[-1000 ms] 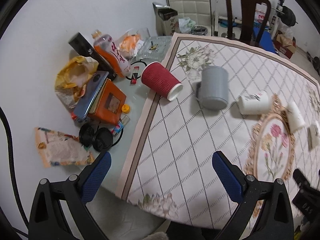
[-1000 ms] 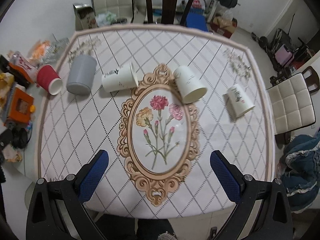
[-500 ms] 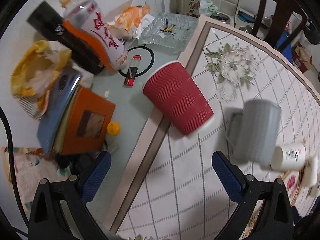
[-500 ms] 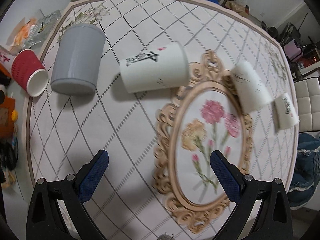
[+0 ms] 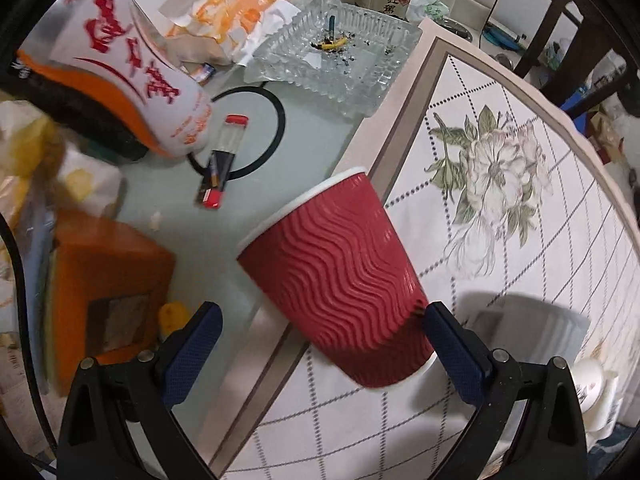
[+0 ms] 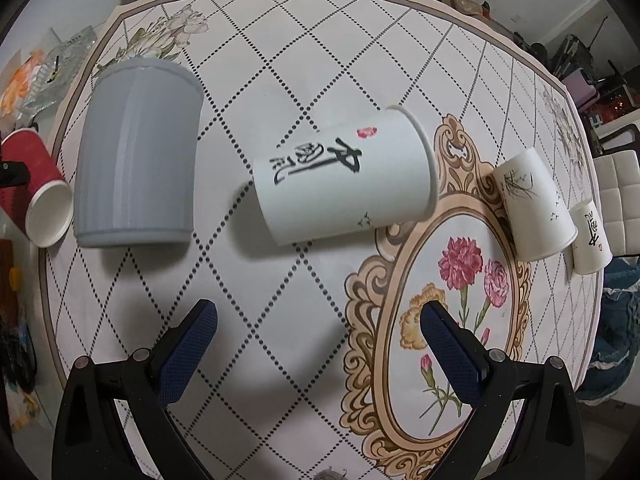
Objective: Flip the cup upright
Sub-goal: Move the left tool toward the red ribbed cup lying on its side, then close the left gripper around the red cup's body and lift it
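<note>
1. My left gripper [image 5: 320, 354]: fingers wide open, straddling the red cup [image 5: 340, 280]; right finger [image 5: 452, 354] at or touching the cup's rim end, left finger clear.
2. Red cup lies on its side across the cloth [image 5: 500, 240] edge, base pointing away, mouth toward me.
3. My right gripper [image 6: 320, 354]: fingers wide open, holding nothing, hovering over the cloth short of the white cup [image 6: 344, 176].
4. White cup on its side, black brush characters plus a red seal; unreadable to me.
5. Grey cup [image 6: 138, 156] on its side between the red and white ones.
6. Two more white cups [image 6: 532, 204] lie on their sides at right.
7. Glass ashtray [image 5: 336, 48] on the worktop holds ash and butts.
</note>
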